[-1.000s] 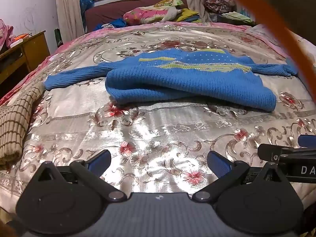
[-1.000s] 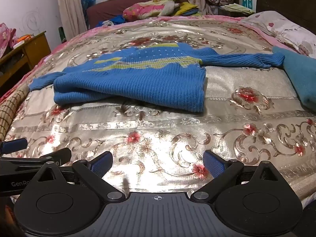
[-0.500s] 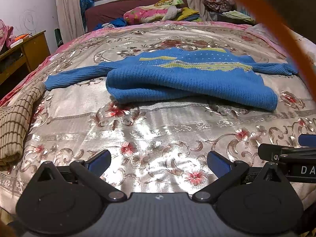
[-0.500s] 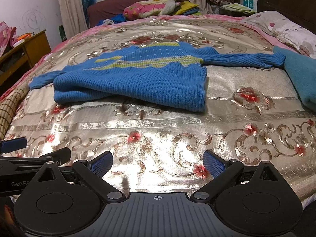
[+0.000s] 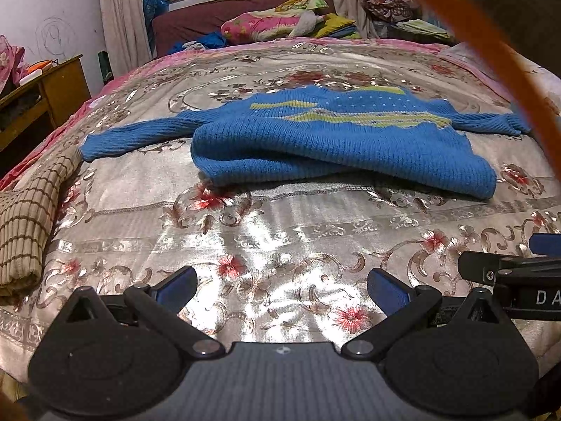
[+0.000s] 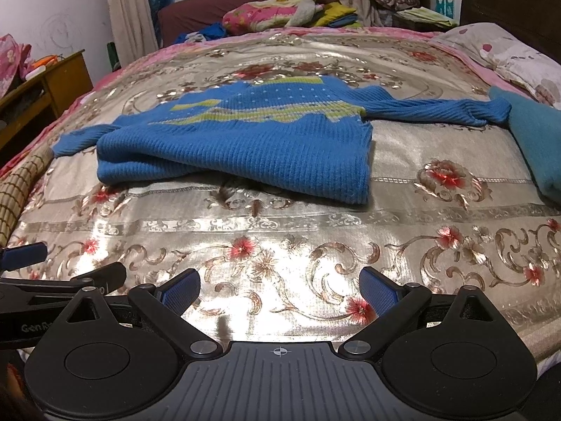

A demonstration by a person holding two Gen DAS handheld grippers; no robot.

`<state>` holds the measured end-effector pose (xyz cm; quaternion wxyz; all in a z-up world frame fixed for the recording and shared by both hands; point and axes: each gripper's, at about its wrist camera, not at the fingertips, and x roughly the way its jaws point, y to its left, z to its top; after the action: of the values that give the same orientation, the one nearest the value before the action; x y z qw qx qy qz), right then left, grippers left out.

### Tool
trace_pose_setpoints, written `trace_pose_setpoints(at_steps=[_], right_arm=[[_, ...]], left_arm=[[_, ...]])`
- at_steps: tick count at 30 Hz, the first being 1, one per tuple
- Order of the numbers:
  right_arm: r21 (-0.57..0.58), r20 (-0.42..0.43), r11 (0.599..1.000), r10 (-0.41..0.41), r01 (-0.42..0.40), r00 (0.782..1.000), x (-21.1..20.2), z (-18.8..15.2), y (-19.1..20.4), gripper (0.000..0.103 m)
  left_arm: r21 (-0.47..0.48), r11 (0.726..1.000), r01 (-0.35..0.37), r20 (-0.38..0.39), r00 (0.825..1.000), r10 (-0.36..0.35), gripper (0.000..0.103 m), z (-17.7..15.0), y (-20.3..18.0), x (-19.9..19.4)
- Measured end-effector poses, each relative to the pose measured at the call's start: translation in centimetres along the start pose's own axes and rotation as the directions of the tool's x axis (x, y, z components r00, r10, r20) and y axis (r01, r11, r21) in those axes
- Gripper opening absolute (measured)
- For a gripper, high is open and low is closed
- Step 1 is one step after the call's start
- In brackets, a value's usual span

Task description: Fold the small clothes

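A bed (image 6: 280, 217) with a shiny floral cover carried 1 blue sweater (image 6: 245, 140), sleeves spread; a tan checked cloth (image 5: 28, 217) lay left, a teal cloth (image 6: 536, 140) right

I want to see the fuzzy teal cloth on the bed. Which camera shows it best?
The right wrist view. There the folded teal fleece cloth lies in plain sight at the right edge of the bed, beside the cuff of the blue knitted sweater. In the left wrist view an orange strap crosses that side and the cloth cannot be made out.
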<state>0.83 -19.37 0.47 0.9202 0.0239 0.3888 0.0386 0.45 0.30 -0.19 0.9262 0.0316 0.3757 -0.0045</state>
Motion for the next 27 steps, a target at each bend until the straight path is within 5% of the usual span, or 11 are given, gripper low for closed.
trace_pose_setpoints(at_steps=[27], right_arm=[[0.002,-0.008,0.997,0.076,-0.076,0.997,2.4,4.1,1.3,0.08]], left_arm=[[0.014,1.0,0.01,0.042,0.999,-0.01,0.103,3.8,1.8,2.5]])
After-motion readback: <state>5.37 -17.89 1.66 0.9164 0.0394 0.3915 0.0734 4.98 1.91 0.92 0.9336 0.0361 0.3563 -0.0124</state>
